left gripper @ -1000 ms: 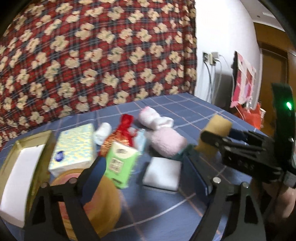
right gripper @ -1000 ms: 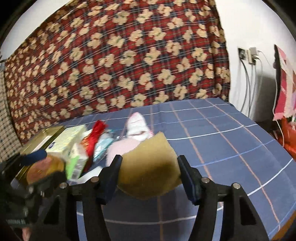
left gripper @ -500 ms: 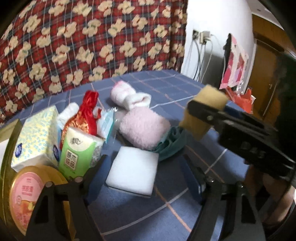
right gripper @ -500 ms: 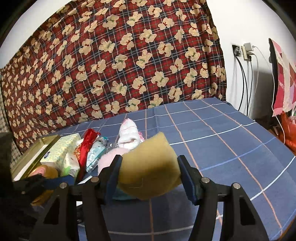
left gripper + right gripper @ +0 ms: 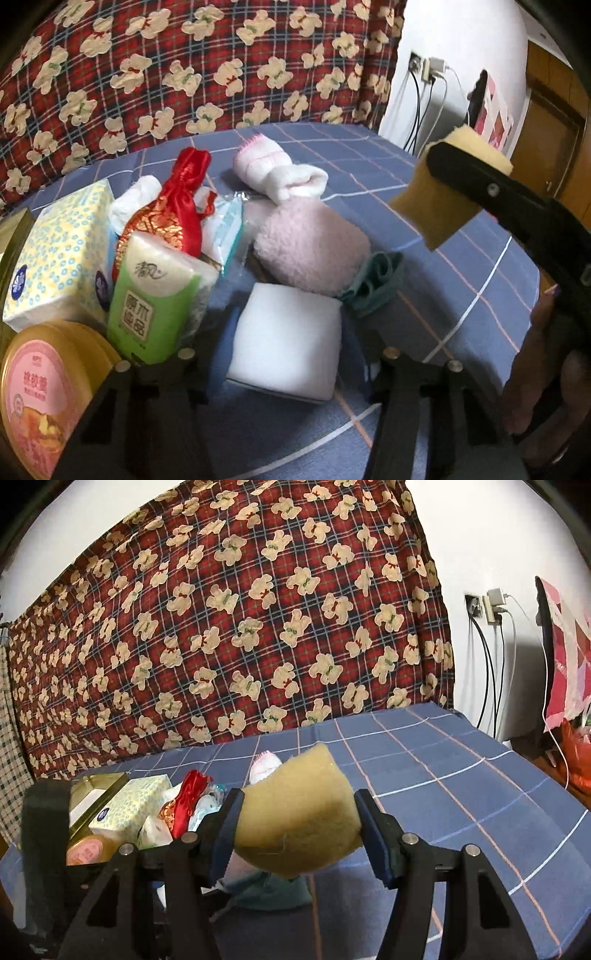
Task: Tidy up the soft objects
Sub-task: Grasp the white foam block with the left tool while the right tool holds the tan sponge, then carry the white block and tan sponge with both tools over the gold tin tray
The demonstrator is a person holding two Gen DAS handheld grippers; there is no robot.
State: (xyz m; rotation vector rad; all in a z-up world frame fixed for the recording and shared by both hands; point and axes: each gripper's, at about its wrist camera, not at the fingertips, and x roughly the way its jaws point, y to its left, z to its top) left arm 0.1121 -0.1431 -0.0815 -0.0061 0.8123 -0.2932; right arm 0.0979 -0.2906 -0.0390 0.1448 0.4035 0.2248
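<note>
With the right tool [image 5: 297, 834] clenched on the yellow sponge [image 5: 301, 819] held above the table [image 5: 461, 266], the left tool [image 5: 286, 354] is closing around the white foam block [image 5: 286, 343] lying flat just before the pink towel [image 5: 314, 247], so it should square both pads on the block's sides and squeeze only lightly.

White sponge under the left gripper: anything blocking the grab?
Nothing visible does. The white sponge lies flat between the closing left gripper jaws; the pink fluffy roll sits just behind it.
</note>
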